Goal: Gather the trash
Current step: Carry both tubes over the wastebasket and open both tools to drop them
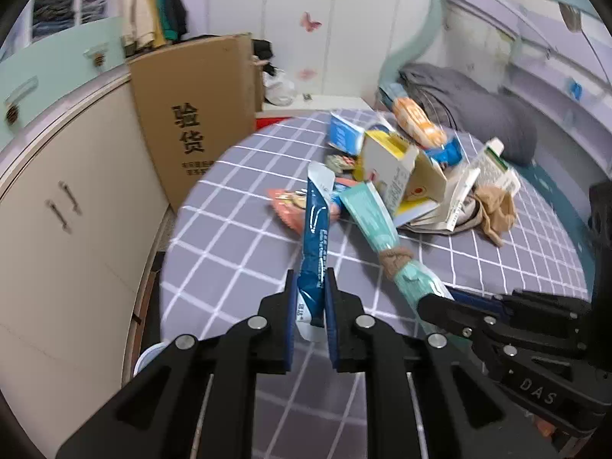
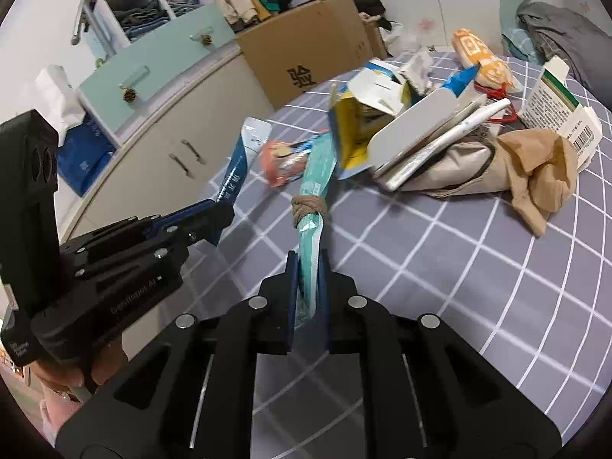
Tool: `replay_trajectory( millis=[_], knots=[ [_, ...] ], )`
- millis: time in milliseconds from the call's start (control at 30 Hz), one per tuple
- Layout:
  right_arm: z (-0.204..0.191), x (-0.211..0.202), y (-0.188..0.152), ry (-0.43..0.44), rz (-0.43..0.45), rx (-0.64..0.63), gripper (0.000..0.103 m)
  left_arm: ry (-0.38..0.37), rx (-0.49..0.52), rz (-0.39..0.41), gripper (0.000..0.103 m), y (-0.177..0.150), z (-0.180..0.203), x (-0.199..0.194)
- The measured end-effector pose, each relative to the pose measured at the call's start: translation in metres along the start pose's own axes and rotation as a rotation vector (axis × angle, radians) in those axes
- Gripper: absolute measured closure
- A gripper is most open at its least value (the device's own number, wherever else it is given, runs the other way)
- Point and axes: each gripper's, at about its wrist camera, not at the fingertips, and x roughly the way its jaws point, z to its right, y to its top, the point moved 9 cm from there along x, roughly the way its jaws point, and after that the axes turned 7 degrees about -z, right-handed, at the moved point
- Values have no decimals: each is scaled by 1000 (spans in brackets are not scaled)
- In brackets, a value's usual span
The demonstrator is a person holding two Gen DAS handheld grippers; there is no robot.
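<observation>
A long blue wrapper point(image 1: 315, 222) sticks up from between the pads of my left gripper point(image 1: 310, 272), which is shut on its lower end. My right gripper point(image 2: 308, 257) is shut on the end of a teal wrapper point(image 2: 317, 168) that has a tan stocking knot point(image 2: 308, 208) tied round its middle. Both wrappers reach over the grey checked bed sheet point(image 1: 237, 237) towards a trash pile point(image 1: 405, 176) of opened cartons, packets and paper. In the right wrist view the left gripper point(image 2: 223, 210) is at the left, with the blue wrapper point(image 2: 239, 160) in it. The right gripper point(image 1: 436, 302) shows low on the right of the left wrist view.
A tan stocking point(image 2: 535, 168) and a white and green carton point(image 2: 554, 111) lie at the pile's right. A cardboard box point(image 1: 191, 114) stands between the bed and a cream cabinet point(image 1: 76, 210). A grey blanket point(image 1: 478, 111) lies at the bed's far end. A hand point(image 2: 76, 375) holds the left gripper.
</observation>
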Motion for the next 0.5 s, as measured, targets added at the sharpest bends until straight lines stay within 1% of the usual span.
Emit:
replay_trajectory(
  millis=[100,267,500],
  knots=[
    [-15,-5,-2,15,14,-15,93,28,-39,22,90,-7,-16,-14],
    [-45,-6,-2,49,23,-43,93,42,-107,42,90,-18,-44,-32],
    [-103,5,-4,101,7,-121,93,76,-206,56,90,-45,-99,-57]
  ],
)
